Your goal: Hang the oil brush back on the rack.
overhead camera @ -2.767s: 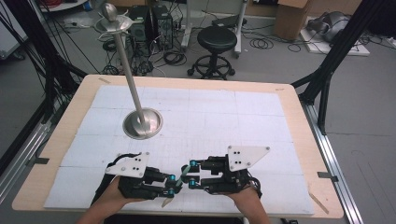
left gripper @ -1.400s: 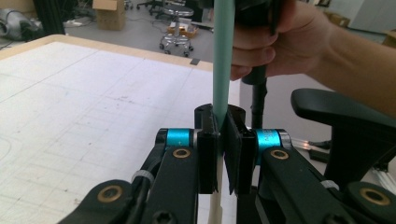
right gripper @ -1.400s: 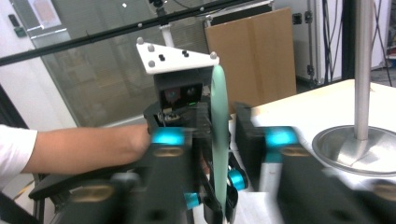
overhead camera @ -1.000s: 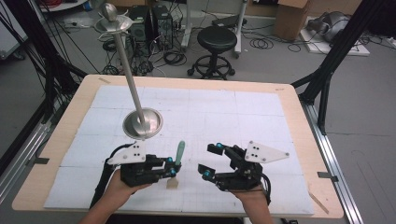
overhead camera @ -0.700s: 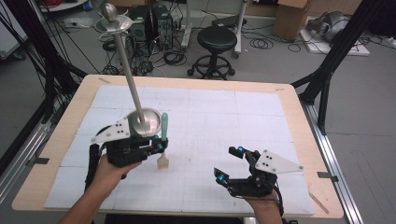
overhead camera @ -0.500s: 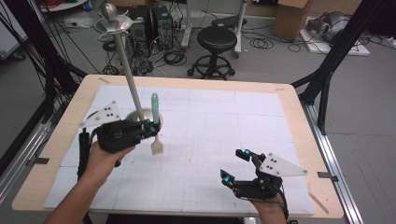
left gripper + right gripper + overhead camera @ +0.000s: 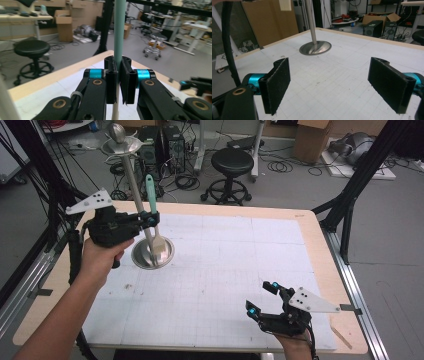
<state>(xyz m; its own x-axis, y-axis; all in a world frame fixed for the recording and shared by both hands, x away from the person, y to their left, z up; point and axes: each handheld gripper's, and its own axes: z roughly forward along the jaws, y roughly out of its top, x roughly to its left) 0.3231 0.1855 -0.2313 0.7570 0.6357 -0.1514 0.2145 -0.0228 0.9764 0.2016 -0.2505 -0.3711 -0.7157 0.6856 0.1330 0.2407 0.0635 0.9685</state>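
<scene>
A brush with a teal handle (image 7: 150, 190) and a cream head (image 7: 159, 247) hangs upright in the air, head down. My left gripper (image 7: 151, 220) is shut on the handle, and its pads clamp the teal shaft (image 7: 119, 30) in the left gripper view. The brush is right beside the pole of a metal stand (image 7: 131, 175), with the head just over the stand's round base (image 7: 152, 254). My right gripper (image 7: 262, 298) is low at the table's front right. Its jaws have just been opening and are wide apart (image 7: 332, 85), with nothing between them.
The stand carries a small dish with a ball (image 7: 120, 140) at its top. A white gridded mat (image 7: 225, 270) covers the wooden table (image 7: 310, 230). In the right gripper view the stand base (image 7: 315, 47) is ahead. A black stool (image 7: 232, 162) stands behind the table.
My left gripper has lifted the brush from the front of the table up and away to the stand at the left. My right gripper has drawn off to the front right, jaws spread.
</scene>
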